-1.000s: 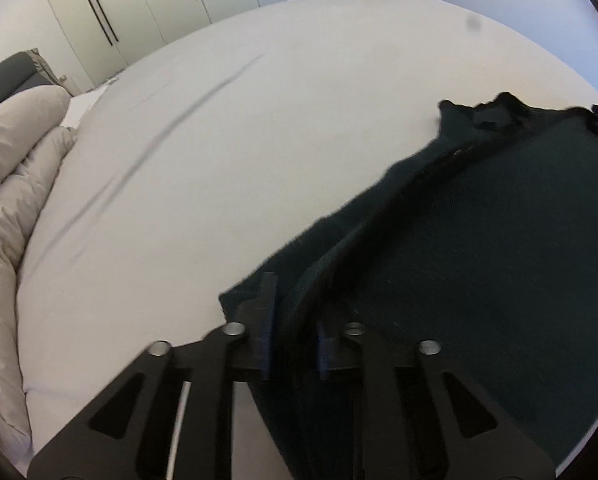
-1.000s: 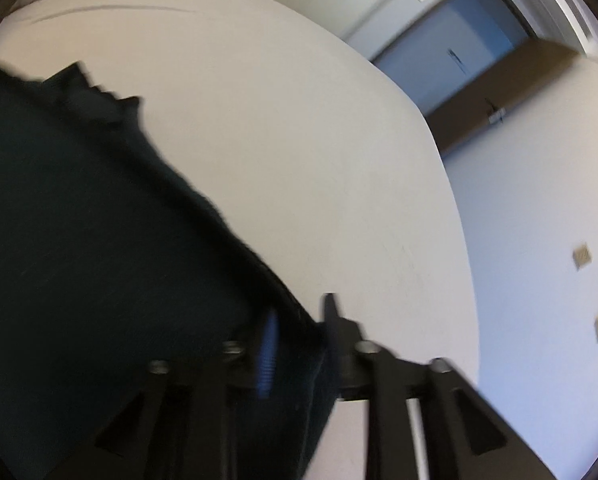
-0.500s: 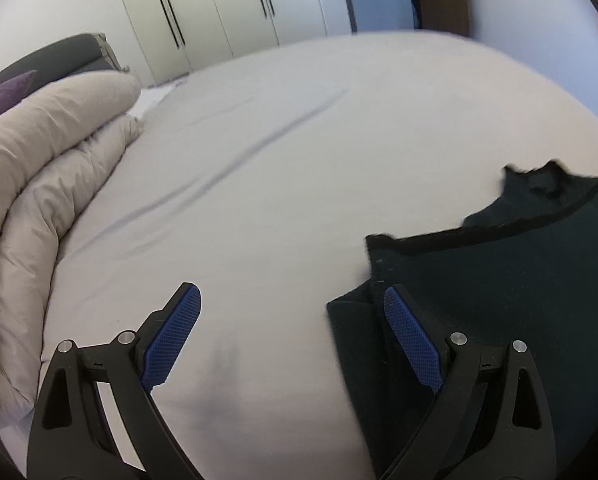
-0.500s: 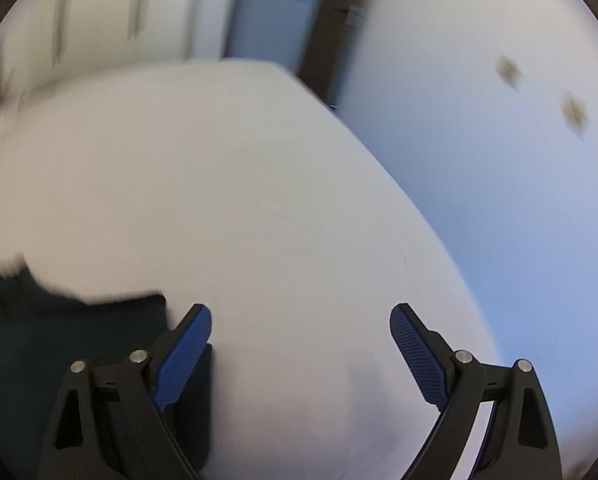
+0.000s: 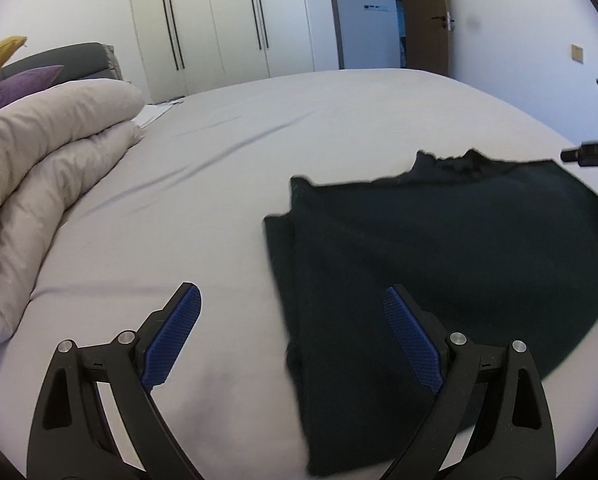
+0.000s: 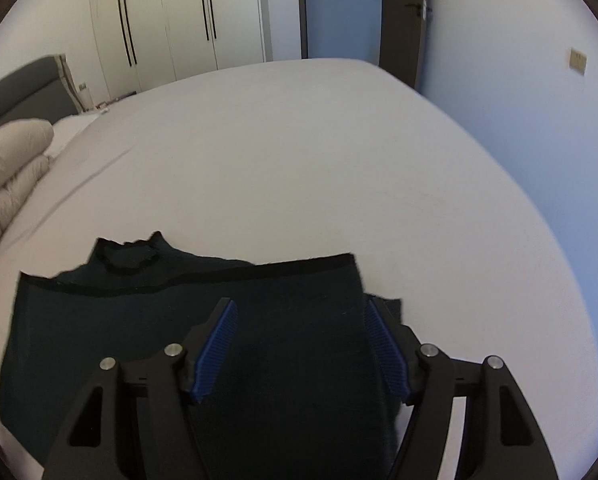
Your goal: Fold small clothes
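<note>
Both sides folded in, the dark garment (image 6: 179, 340) is lying beneath the right gripper (image 6: 301, 344), whose empty jaws have been narrowing; the left gripper (image 5: 293, 336) is gaping wide, empty. Next probably calls for gripping the hem.

Left hand-held gripper (image 5: 291, 308) agape, empty; right hand-held gripper (image 6: 299, 320) narrowing, empty.

One dark garment (image 5: 439, 240), one duvet (image 5: 47, 184), perhaps two cushions (image 5: 15, 84), two claws (image 5: 291, 312).

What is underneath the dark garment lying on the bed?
The dark green knit garment lies flat on the pale grey bedsheet, which shows all around it. Its left edge is doubled over, so a fabric layer sits beneath. Anything else under it is covered.
</note>
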Action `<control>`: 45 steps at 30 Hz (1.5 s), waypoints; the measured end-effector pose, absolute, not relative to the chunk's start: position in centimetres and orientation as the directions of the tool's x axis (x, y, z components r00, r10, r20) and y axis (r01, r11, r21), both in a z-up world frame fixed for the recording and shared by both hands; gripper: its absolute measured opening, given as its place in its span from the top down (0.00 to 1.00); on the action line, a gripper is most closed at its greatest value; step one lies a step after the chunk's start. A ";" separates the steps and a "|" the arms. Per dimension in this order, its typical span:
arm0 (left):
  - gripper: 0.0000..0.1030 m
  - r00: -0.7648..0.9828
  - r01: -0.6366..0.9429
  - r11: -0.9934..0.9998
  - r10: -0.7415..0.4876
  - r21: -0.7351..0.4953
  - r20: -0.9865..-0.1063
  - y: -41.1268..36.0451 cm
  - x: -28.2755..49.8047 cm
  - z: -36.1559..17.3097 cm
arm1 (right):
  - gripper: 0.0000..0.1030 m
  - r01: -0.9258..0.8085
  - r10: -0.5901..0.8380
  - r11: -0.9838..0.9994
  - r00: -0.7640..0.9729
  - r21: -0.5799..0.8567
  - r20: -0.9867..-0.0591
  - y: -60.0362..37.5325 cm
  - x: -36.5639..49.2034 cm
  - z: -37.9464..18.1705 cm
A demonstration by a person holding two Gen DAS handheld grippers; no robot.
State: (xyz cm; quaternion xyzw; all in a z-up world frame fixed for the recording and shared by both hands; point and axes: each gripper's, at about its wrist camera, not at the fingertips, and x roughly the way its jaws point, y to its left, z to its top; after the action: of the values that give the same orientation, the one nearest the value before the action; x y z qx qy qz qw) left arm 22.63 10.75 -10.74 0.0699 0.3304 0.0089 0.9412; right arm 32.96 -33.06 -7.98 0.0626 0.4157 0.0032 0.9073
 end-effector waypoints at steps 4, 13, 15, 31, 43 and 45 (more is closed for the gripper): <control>0.10 0.782 0.035 0.997 0.019 0.073 -0.623 11.8 22.9 -10.0 | 0.33 -0.037 0.166 0.981 0.671 0.191 -0.723 -32.8 32.7 -7.8; 0.10 0.804 0.109 0.988 -0.024 0.108 -0.595 7.5 28.9 -8.2 | 0.33 -0.061 0.294 0.942 0.628 0.331 -0.720 -30.5 34.2 -10.9; 0.10 0.780 0.111 0.984 0.002 0.141 -0.626 6.6 30.7 -9.5 | 0.33 -0.063 0.308 0.938 0.604 0.342 -0.735 -30.2 34.7 -12.1; 0.15 0.636 0.067 0.998 -0.060 -0.022 -0.769 9.1 32.3 -14.7 | 0.64 0.171 0.244 0.871 0.664 0.461 -0.707 -36.9 33.8 -13.3; 0.13 0.649 0.063 0.998 -0.047 -0.007 -0.760 9.0 32.7 -15.3 | 0.49 -0.197 0.733 0.649 0.423 0.735 -0.533 -21.0 26.0 -16.1; 0.13 0.650 0.063 0.998 -0.050 -0.011 -0.758 9.0 32.7 -15.3 | 0.54 -0.197 0.744 0.629 0.435 0.752 -0.508 -21.6 25.9 -16.7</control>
State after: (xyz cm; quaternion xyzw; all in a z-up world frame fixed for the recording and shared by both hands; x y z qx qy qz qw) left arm 32.67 9.03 -15.30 0.0083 0.4169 -0.0311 0.9084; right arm 25.89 -21.64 -16.71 0.3107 0.4397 0.2985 0.7880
